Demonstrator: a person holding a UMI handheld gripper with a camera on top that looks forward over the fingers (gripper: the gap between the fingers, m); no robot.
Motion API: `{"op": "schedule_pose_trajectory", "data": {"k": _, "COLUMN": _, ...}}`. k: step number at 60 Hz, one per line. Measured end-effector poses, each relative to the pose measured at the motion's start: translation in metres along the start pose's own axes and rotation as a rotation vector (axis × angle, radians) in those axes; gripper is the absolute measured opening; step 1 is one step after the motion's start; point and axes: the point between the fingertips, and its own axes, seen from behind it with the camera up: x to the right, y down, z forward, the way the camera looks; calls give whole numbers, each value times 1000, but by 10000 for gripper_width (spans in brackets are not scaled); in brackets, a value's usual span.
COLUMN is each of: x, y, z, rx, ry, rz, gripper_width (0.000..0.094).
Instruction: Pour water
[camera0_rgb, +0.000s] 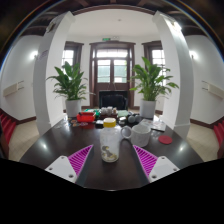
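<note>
Bright room with tall windows and two potted plants (70, 85) behind a dark table (50, 145). Beyond your gripper (109, 160), a white kettle (138, 131) stands among assorted items. A white cup (109, 151) sits between the wide-spread, empty fingers. Pouring appears not yet begun; the kettle remains ungrasped.
</note>
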Motion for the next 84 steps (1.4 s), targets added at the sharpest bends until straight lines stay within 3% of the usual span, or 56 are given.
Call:
{"op": "schedule_pose_trajectory", "data": {"k": 3, "x": -37, "y": 51, "z": 24, "rx": -8, "ry": -9, "rz": 4, "gripper_width": 763}}
{"op": "schedule_pose_trajectory", "data": {"k": 6, "x": -47, "y": 63, "z": 40, "rx": -17, "ry": -18, "rz": 5, "gripper_width": 763}}
{"op": "schedule_pose_trajectory", "data": {"k": 28, "x": -44, "y": 53, "z": 140, "rx": 15, "ry": 5, "rz": -7, "gripper_width": 761}}
{"op": "schedule_pose_trajectory", "data": {"k": 33, "x": -44, "y": 49, "z": 154, "rx": 30, "ry": 12, "rz": -9, "gripper_width": 715}}
{"op": "schedule_pose_trajectory", "data": {"k": 36, "x": -39, "y": 49, "z": 159, "rx": 32, "ry": 38, "rz": 0, "gripper_width": 588}}
{"op": "schedule_pose_trajectory", "data": {"k": 50, "x": -39, "y": 46, "z": 166, "rx": 75, "ry": 17, "rz": 13, "gripper_width": 458}}
{"op": "schedule_pose_trajectory", "data": {"k": 65, "x": -39, "y": 45, "z": 165, "rx": 91, "ry": 6, "rz": 41, "gripper_width": 435}}
{"op": "schedule_pose_trajectory", "data": {"k": 78, "x": -51, "y": 25, "z": 182, "rx": 50, "ry": -54, "rz": 465, "gripper_width": 438}}
{"op": "schedule_pose_trajectory", "data": {"k": 84, "x": -42, "y": 5, "z": 195, "rx": 89, "ry": -113, "rz": 740, "gripper_width": 436}}
